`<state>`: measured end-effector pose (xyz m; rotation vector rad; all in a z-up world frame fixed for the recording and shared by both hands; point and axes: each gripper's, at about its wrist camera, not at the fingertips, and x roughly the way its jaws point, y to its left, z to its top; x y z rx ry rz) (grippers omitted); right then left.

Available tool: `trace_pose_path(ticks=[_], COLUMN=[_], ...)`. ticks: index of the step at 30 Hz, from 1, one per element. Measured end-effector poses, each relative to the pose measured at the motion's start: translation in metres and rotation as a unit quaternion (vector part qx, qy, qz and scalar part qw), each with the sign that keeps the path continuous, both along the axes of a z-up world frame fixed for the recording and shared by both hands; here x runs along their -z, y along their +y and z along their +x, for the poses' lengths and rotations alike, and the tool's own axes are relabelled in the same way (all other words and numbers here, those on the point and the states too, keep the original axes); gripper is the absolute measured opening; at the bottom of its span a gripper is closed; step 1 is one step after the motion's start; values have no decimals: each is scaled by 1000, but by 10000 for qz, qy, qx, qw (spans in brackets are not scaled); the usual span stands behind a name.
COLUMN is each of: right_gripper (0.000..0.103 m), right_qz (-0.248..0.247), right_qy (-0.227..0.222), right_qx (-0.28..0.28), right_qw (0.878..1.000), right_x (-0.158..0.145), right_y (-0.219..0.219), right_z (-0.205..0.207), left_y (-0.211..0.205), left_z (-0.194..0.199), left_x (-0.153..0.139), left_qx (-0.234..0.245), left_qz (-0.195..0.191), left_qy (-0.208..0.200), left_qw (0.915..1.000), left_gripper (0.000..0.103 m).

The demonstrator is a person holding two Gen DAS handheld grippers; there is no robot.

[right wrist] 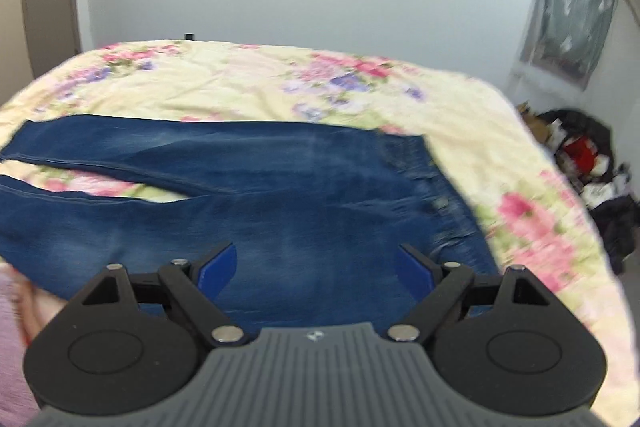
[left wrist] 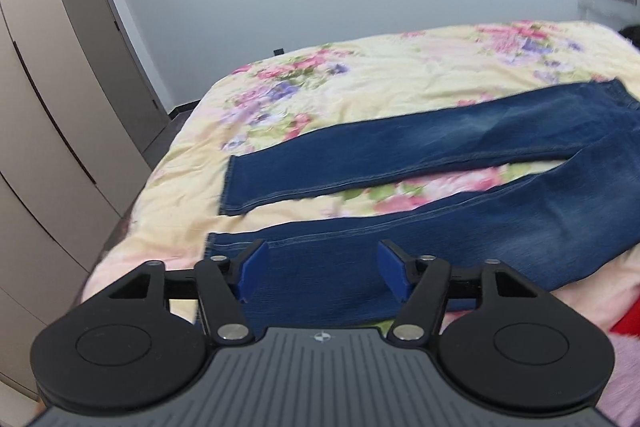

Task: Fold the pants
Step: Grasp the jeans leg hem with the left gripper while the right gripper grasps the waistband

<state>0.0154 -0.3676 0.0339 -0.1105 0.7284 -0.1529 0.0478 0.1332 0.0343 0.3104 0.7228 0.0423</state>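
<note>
Blue denim pants (left wrist: 440, 147) lie flat on the floral bedspread (left wrist: 360, 83), legs spread apart and pointing left, waist to the right. My left gripper (left wrist: 322, 269) hovers open over the near leg close to its hem (left wrist: 216, 247), nothing between its blue pads (left wrist: 252, 267). In the right wrist view the pants (right wrist: 280, 195) show their seat and waistband (right wrist: 436, 187). My right gripper (right wrist: 316, 271) is open above the hip area near the waist, holding nothing.
Beige wardrobe doors (left wrist: 48, 147) and a grey door (left wrist: 108, 47) stand left of the bed. A pile of dark clutter (right wrist: 580, 163) lies on the floor past the bed's right edge. A pink cloth (left wrist: 592, 367) lies at the near right.
</note>
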Motion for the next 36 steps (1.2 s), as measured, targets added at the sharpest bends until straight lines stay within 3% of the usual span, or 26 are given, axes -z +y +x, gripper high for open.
trace_pose_path(ticks=[5, 9, 12, 16, 19, 21, 23, 27, 33, 36], right_gripper=[81, 63, 56, 25, 20, 17, 17, 17, 17, 17], right_qz=[-524, -1440, -1597, -1690, -1653, -1652, -1696, -1786, -1813, -1757], right_qy=[1, 249, 573, 1018, 1256, 1385, 1524, 1748, 1876, 1860], right_qx=[201, 57, 25, 63, 13, 24, 69, 99, 150, 178], right_qw=[9984, 9892, 9855, 9803, 9782, 9765, 9736, 9682, 9653, 9665], right_x=[-24, -36, -35, -5, 33, 55, 73, 93, 106, 109], right_y=[-69, -109, -139, -160, -163, -163, -161, -163, -168, -170], right_z=[17, 30, 37, 43, 48, 52, 56, 62, 67, 67], left_y=[28, 38, 43, 56, 62, 66, 69, 66, 59, 51], left_z=[19, 28, 35, 40, 43, 47, 51, 56, 56, 55], left_x=[17, 44, 74, 118, 150, 167, 181, 190, 179, 186], left_qx=[322, 1181, 1552, 1943, 2050, 2038, 1949, 1810, 1551, 1466], left_qz=[490, 828, 1308, 1845, 2241, 2436, 2555, 2658, 2841, 3354], left_qy=[239, 741, 1175, 1797, 2139, 2253, 2222, 2078, 1488, 1321], left_qw=[9980, 9868, 9721, 9465, 9284, 9210, 9205, 9238, 9344, 9212], left_gripper=[59, 59, 59, 59, 59, 62, 73, 77, 57, 53])
